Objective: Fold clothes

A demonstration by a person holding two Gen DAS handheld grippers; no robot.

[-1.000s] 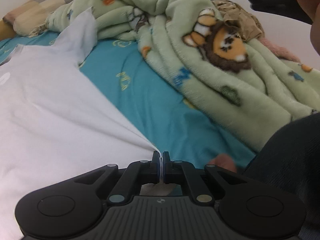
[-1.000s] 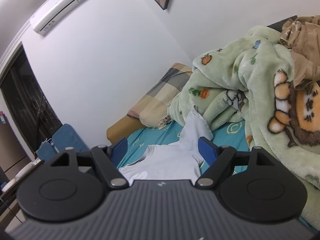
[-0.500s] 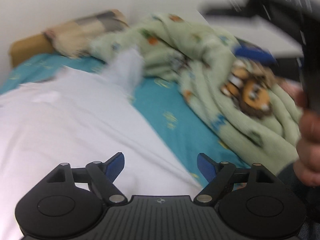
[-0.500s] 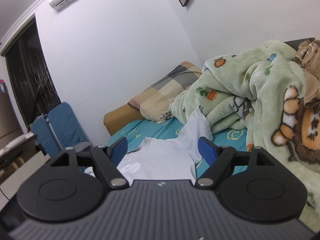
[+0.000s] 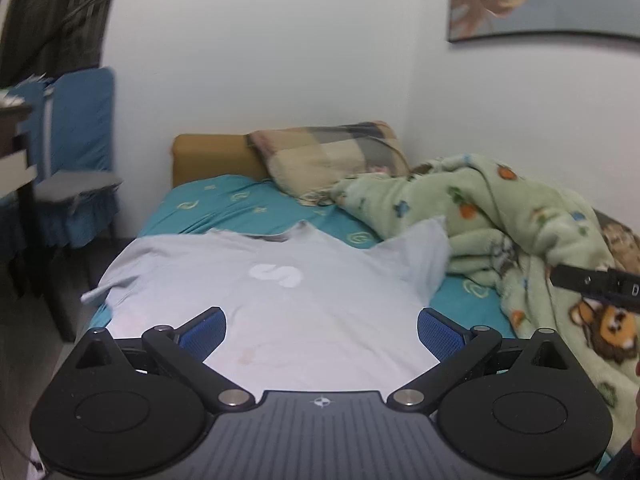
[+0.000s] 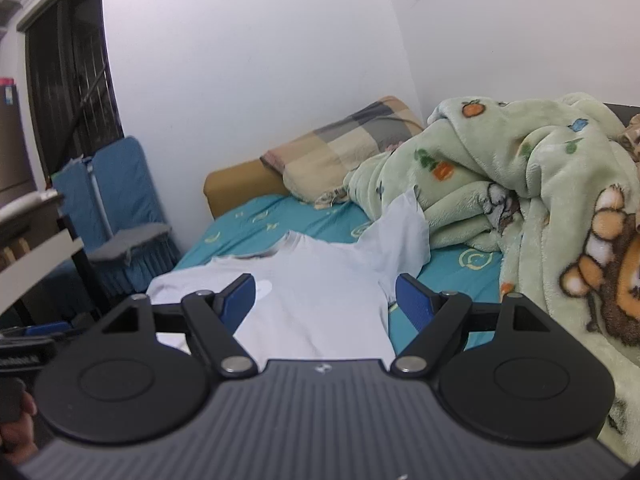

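Released from the pale blue cotton T-shirt (image 5: 280, 304), left gripper (image 5: 322, 330) is opening wide above it, empty; right gripper (image 6: 325, 298) gapes empty too.

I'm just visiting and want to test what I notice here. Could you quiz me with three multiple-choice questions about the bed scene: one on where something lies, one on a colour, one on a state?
1. Where does the white T-shirt lie?
A. on the blue chair
B. spread on the bed sheet
C. on top of the pillow

2. What colour is the bed sheet?
A. teal
B. red
C. grey

3. How does the left hand-held gripper stand?
A. clamped on the shirt
B. gripping the green blanket
C. jaws apart, holding nothing

Answers: 1 B, the shirt lies flat across the sheet. 2 A, teal shows around the shirt. 3 C, the blue pads stand wide, still opening, above the shirt.
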